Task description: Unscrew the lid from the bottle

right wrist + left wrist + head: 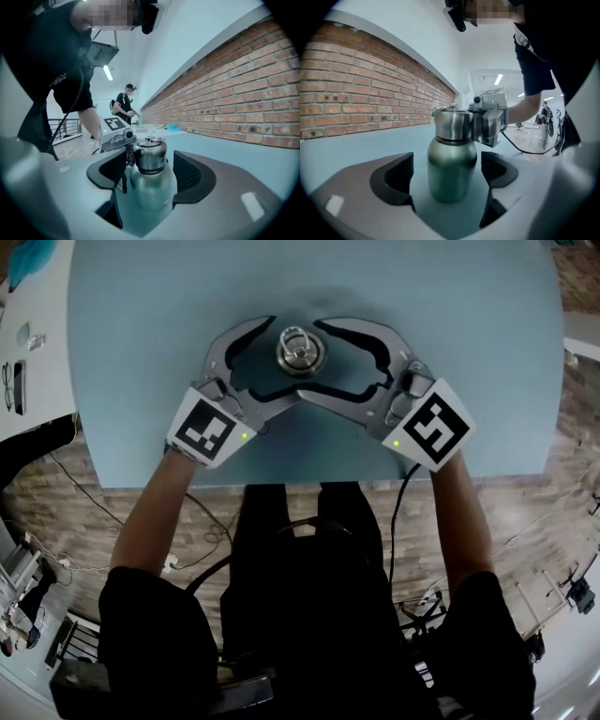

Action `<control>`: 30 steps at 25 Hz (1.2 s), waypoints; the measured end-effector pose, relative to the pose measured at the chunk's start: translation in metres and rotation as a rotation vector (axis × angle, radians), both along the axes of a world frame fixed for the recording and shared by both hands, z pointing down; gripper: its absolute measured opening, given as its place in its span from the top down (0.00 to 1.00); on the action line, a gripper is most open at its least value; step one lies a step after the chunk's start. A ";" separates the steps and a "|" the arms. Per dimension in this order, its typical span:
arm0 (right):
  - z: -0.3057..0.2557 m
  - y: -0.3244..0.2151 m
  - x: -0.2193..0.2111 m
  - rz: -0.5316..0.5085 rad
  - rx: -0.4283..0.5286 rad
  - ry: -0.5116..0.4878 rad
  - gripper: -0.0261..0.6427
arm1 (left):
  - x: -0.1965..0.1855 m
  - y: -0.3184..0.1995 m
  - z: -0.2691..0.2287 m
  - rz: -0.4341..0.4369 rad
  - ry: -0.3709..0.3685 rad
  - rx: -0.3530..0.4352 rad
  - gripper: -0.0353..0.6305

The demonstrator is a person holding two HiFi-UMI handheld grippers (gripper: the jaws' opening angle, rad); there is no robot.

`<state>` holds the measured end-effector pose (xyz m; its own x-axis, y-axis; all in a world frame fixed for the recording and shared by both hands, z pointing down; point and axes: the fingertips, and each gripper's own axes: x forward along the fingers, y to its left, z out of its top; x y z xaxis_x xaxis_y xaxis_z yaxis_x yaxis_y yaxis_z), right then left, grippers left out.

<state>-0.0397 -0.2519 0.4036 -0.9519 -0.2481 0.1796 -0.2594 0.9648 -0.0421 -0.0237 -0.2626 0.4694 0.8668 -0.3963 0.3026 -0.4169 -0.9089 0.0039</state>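
Seemingly apart, left claw [274,360], right claw [328,360] flank bottle [300,351]

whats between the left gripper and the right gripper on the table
The steel bottle, lid on, stands upright there, inside both open pairs of jaws. The head view and both gripper views show it.
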 end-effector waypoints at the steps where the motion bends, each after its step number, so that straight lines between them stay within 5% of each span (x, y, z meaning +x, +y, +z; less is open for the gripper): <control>1: 0.001 -0.001 0.001 0.040 0.001 -0.001 0.50 | 0.001 -0.002 -0.002 -0.031 0.017 0.002 0.29; 12: -0.001 0.000 0.010 0.453 -0.034 -0.076 0.52 | 0.000 -0.008 -0.008 -0.353 0.132 0.035 0.29; 20: 0.006 -0.005 -0.003 0.548 -0.016 -0.008 0.52 | -0.003 -0.011 -0.003 -0.502 0.164 0.009 0.31; 30: 0.015 -0.010 -0.007 0.578 0.032 0.109 0.52 | 0.007 -0.017 -0.006 -0.504 0.171 0.018 0.32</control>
